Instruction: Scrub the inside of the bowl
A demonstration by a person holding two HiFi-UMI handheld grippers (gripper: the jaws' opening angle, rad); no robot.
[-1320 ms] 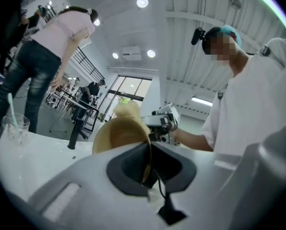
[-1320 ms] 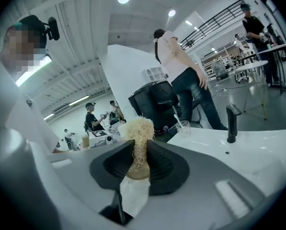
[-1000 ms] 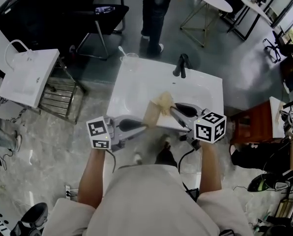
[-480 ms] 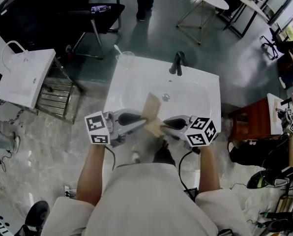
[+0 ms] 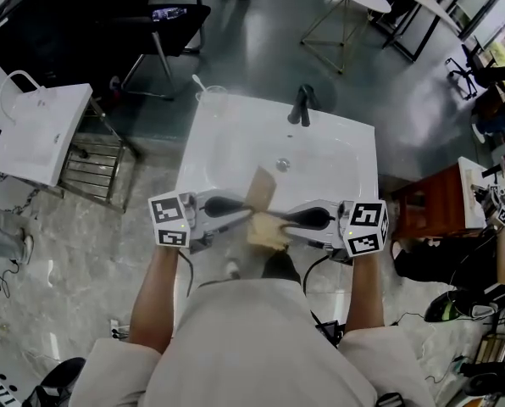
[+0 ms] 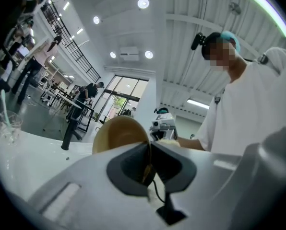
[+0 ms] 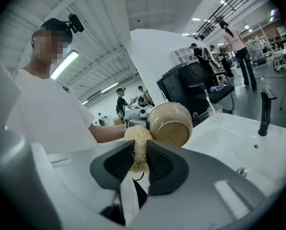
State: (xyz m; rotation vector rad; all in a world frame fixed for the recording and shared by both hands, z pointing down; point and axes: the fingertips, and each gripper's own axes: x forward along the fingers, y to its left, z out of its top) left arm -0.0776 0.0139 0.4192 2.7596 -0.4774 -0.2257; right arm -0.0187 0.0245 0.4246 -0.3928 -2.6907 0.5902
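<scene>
My left gripper [image 5: 249,214] has its jaws pinched on the bowl [image 5: 261,189] at the rim, so the bowl stands just past their tips. My right gripper [image 5: 281,221] has its jaws clamped on the scrubber [image 5: 268,232]. The scrubber sits beside the bowl's outside, so I judge the inside still needs scrubbing.

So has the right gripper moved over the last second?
Yes: the right gripper has pulled back from mid-basin toward the front edge of the sink, away from the tap.
</scene>
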